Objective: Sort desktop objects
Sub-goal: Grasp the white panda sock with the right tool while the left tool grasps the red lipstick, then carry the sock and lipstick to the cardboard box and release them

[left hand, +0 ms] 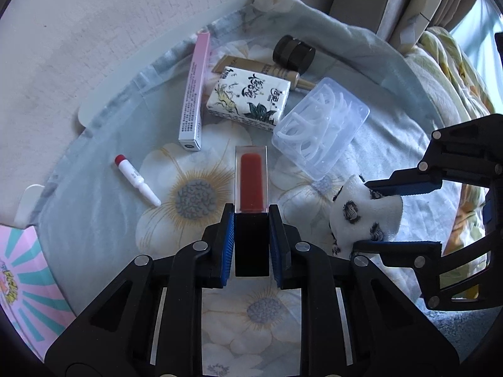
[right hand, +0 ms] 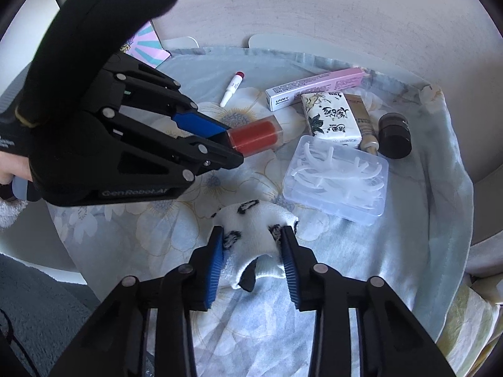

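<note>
Between our left gripper's [left hand: 251, 245] fingers we pinch a lip gloss [left hand: 251, 185]; our right gripper [right hand: 253, 251] squeezes a sock [right hand: 254, 220].

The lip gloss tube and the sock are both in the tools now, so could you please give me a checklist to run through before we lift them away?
1. Left tool shut on the lip gloss tube, pads on its black cap: ok.
2. Right tool shut on the sock, fabric bunched between the pads: ok.
3. Sock free of the floss pick box beside it: ok, a gap shows.
4. Whole sock gathered: not ok, its opening hangs loose below the pads.
5. Both tools apart from each other: ok, but close.
6. Place where the items go: cannot tell, no bin or tray in view.
</note>
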{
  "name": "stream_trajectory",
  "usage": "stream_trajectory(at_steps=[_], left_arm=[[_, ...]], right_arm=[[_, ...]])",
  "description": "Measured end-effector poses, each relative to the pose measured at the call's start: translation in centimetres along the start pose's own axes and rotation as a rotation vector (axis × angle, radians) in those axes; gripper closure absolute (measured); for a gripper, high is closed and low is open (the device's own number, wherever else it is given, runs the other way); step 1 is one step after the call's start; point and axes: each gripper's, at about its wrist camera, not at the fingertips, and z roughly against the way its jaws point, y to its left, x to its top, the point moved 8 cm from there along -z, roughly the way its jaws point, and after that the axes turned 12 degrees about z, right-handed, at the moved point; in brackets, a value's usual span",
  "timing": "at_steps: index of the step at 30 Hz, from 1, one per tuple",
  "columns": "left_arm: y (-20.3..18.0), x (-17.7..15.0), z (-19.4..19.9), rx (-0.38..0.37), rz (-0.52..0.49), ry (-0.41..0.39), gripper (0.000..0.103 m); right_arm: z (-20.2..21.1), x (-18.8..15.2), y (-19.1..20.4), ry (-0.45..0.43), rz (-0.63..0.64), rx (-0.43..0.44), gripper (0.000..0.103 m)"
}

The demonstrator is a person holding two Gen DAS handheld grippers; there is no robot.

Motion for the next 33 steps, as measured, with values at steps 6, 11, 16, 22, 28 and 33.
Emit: stream_trajectory(at_steps=[6, 11, 16, 22, 28, 33], left_arm=[[0.5, 0.5, 2.2, -0.004, 0.016, -0.014, 0.085], [0.9, 1.3, 4.2, -0.008, 0.04, -0.032, 0.085], [2.5, 1.3, 7.6, 0.028, 0.059, -0.076, 0.085], [6.3, 1.0, 11.0, 0.036, 0.155, -0.12, 0.085], [11.5, -0.6, 14.1, 0.094, 0.295, -0.166, 0.085], [16.6, -2.7, 16.4, 0.143, 0.425, -0.199, 0.085]], right_arm=[[1.4, 0.2, -0.2, 0.005, -0.017, -0.011, 0.07], [2.9, 1.3, 0.4, 0.012, -0.032, -0.035, 0.07], [4.2, 3.0, 0.4, 0.02, -0.008, -0.064, 0.07], [6.3, 6.7, 0.6, 0.004, 0.02, -0.091, 0.07], [6.5, 12.4, 1.5, -0.013, 0.093, -0.105, 0.07], [5.6, 17.0, 2.9, -0.005, 0.119, -0.079, 0.07]])
